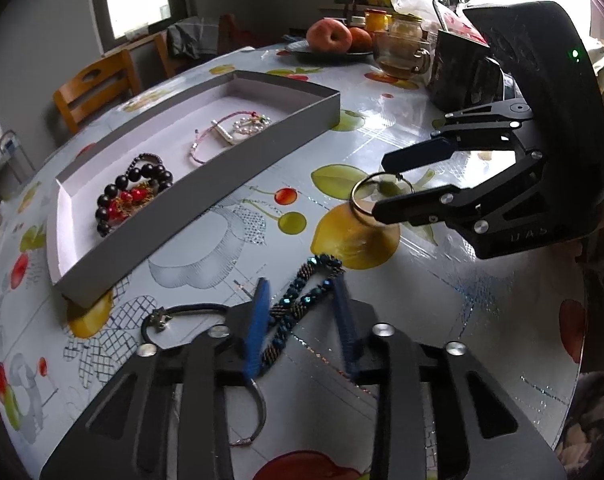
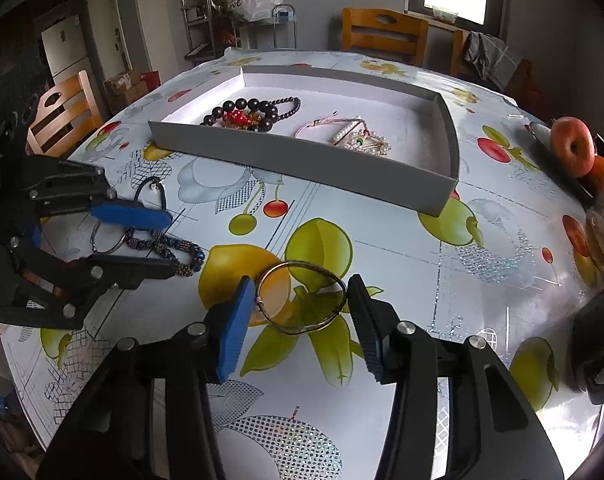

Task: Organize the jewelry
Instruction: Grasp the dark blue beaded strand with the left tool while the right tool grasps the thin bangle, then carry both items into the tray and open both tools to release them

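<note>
A grey shallow box (image 1: 238, 172) (image 2: 342, 168) on the table holds dark bead bracelets (image 1: 136, 192) (image 2: 250, 114) and pearl and pink pieces (image 1: 238, 130) (image 2: 354, 138). My left gripper (image 1: 302, 304) (image 2: 168, 242) is open around a blue beaded bracelet (image 1: 298, 304) (image 2: 174, 250) lying on the table. My right gripper (image 2: 300, 300) (image 1: 380, 186) is open around a gold bangle (image 2: 302, 298) (image 1: 366, 196) lying flat. A black cord bracelet (image 1: 174, 318) (image 2: 152, 188) and a thin silver ring (image 1: 258, 412) (image 2: 108, 238) lie by the left gripper.
The round table has a fruit-print oilcloth (image 2: 482, 280). A plate of apples (image 1: 334, 38) (image 2: 574, 148), a glass mug (image 1: 402, 50), jars and a dark box (image 1: 458, 68) stand at the far side. Wooden chairs (image 2: 382, 34) (image 1: 96, 88) surround the table.
</note>
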`<state>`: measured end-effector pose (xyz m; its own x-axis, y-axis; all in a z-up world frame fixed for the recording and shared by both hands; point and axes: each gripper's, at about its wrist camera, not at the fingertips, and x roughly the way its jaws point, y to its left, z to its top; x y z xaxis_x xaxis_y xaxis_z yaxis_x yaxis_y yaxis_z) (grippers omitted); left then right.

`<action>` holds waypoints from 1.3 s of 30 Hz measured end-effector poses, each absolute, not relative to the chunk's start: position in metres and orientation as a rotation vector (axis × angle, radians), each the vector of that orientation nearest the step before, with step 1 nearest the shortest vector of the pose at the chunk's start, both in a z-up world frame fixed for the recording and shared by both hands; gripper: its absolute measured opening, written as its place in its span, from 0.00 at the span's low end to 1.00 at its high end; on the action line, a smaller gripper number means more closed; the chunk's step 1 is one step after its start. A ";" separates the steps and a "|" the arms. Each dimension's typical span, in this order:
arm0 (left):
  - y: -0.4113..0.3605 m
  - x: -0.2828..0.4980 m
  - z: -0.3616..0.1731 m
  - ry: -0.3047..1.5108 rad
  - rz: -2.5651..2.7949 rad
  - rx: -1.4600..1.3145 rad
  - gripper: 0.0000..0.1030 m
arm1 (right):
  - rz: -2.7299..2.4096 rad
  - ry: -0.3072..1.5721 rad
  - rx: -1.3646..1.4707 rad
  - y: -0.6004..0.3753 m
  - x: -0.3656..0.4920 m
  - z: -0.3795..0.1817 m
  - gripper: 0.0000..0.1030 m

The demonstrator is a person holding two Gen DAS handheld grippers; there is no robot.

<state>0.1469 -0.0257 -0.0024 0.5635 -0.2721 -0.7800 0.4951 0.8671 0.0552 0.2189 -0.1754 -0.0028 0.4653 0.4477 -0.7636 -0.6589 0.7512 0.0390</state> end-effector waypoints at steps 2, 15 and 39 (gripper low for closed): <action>-0.026 0.146 -0.003 0.866 -0.467 0.286 0.26 | 0.691 0.844 -0.275 -0.176 0.219 -0.002 0.47; -0.025 0.145 -0.003 0.873 -0.476 0.277 0.17 | 0.688 0.859 -0.279 -0.176 0.220 -0.004 0.47; -0.016 0.151 0.026 0.803 -0.440 0.219 0.14 | 0.679 0.862 -0.315 -0.168 0.222 -0.008 0.47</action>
<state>0.1512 -0.0160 0.0259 0.6105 -0.2961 -0.7346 0.4597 0.8877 0.0243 0.2218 -0.1675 -0.0077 0.4607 0.4191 -0.7824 -0.6622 0.7492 0.0114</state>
